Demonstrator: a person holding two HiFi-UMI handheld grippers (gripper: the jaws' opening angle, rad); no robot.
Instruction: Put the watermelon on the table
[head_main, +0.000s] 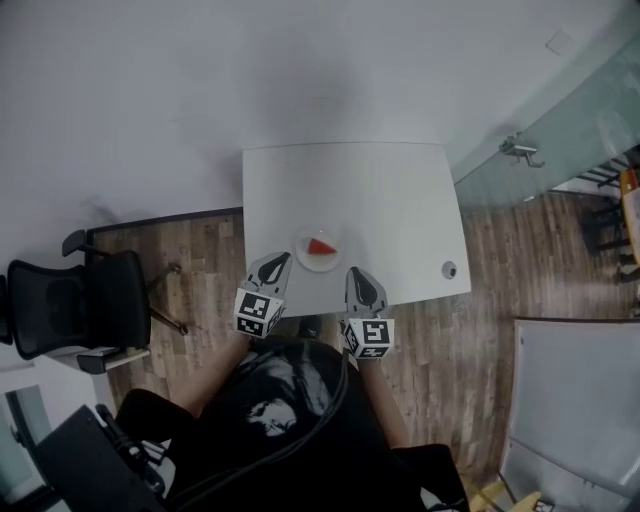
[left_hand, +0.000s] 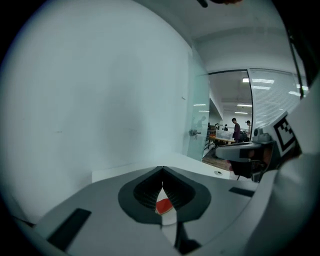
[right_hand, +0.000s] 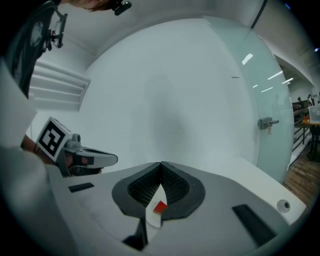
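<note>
A red watermelon slice lies on a small white plate near the front edge of the white table. My left gripper hovers just left of the plate with its jaws shut and nothing between them. My right gripper hangs just right of the plate, also shut and empty. In the left gripper view the slice and plate show below the closed tips. The right gripper view shows the slice under its closed tips.
A black office chair stands to the left on the wooden floor. A round cable grommet sits at the table's right front corner. A glass door with a metal handle is at the right, and another white table at lower right.
</note>
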